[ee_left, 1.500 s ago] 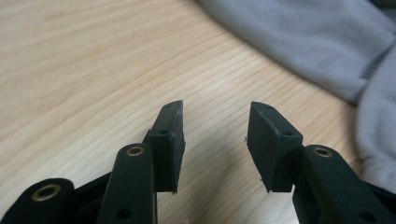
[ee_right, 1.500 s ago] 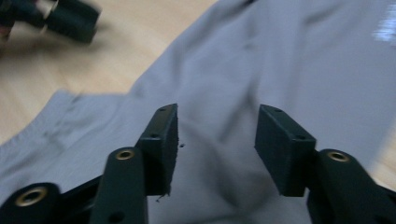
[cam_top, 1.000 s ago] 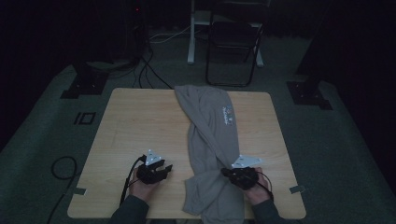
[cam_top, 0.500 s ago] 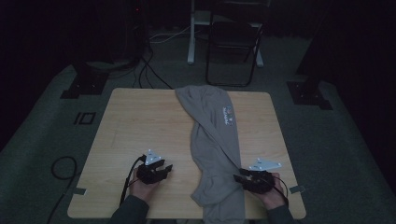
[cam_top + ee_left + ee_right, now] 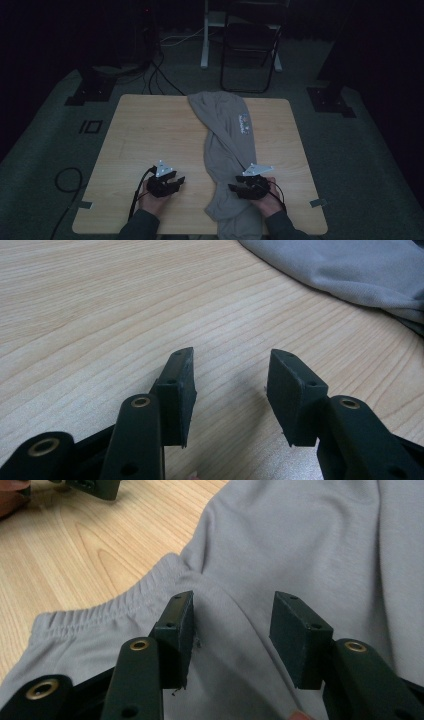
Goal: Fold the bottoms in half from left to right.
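A grey garment (image 5: 225,145) with a small printed logo (image 5: 244,122) lies lengthwise down the wooden table (image 5: 145,130), and its near end hangs over the front edge. My right gripper (image 5: 234,189) rests on the garment's near part, pointing left. In the right gripper view it (image 5: 232,630) is open, with the cloth (image 5: 300,540) under its jaws and an elastic hem (image 5: 100,615) just to their left. My left gripper (image 5: 179,181) sits on bare wood left of the garment. In its own view it (image 5: 231,385) is open and holds nothing, and the garment's edge (image 5: 350,270) lies beyond it.
A dark folding chair (image 5: 250,45) and a white stand (image 5: 205,35) are on the floor behind the table. Cables (image 5: 160,75) run across the floor at the back left. Bare wood spreads over the table's left half and along its right edge.
My right gripper swung out to the right past the garment's edge, then came back left over the cloth. The garment's near end has shifted slightly right. The left gripper has not moved.
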Motion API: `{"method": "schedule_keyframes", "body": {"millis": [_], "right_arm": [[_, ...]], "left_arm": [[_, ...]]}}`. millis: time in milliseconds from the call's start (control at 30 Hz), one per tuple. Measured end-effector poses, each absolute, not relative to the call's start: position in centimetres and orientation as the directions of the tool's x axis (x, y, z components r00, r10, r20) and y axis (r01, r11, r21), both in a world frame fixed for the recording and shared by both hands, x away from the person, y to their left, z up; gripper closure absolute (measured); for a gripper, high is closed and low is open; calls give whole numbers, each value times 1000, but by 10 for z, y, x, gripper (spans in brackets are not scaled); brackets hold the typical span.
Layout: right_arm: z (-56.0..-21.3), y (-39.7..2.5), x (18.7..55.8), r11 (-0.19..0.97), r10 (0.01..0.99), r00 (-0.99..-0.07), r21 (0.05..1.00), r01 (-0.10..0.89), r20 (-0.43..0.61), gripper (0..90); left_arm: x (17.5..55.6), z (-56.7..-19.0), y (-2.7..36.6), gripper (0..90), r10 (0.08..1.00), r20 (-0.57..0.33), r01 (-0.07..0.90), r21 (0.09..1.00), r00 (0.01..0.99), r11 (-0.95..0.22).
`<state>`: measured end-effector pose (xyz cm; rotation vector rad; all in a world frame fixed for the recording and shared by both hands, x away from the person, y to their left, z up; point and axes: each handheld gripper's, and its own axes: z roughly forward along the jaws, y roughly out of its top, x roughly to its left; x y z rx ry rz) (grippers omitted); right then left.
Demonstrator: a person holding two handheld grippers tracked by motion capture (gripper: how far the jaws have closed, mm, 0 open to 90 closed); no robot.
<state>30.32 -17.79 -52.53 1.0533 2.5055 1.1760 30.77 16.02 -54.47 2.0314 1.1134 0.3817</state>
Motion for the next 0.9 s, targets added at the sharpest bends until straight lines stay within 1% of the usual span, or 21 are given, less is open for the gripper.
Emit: {"method": "schedule_keyframes", "body": {"millis": [133,167,267,333,400,600,767,900], "right_arm": [[-530,-173,307,453,664,-736,711,537,132,515],[-533,-172,308,462,662,-738,704,539,130,548],[-535,-171,306,472,640,-754,699,538,148,766],[-531,-174,303,469,633,-761,710,525,144,871],[-525,-177,299,456,626,-765,726,514,149,884],[-509,-190,278,441,616,-778,764,471,124,885],[-499,-218,248,410,615,-778,789,457,131,882],[-502,-244,222,431,610,-782,776,461,126,882]], "left_arm": [[308,-545,160,546,814,-100,582,749,572,-317],[308,-545,160,545,814,-99,582,748,572,-318],[308,-545,160,545,814,-100,583,748,572,-318],[308,-545,160,545,814,-99,582,748,572,-318],[308,-545,160,545,814,-99,582,748,573,-319],[308,-545,160,545,814,-99,582,748,572,-318],[308,-545,160,544,814,-102,583,749,572,-316],[308,-545,160,542,814,-102,583,748,572,-316]]}}
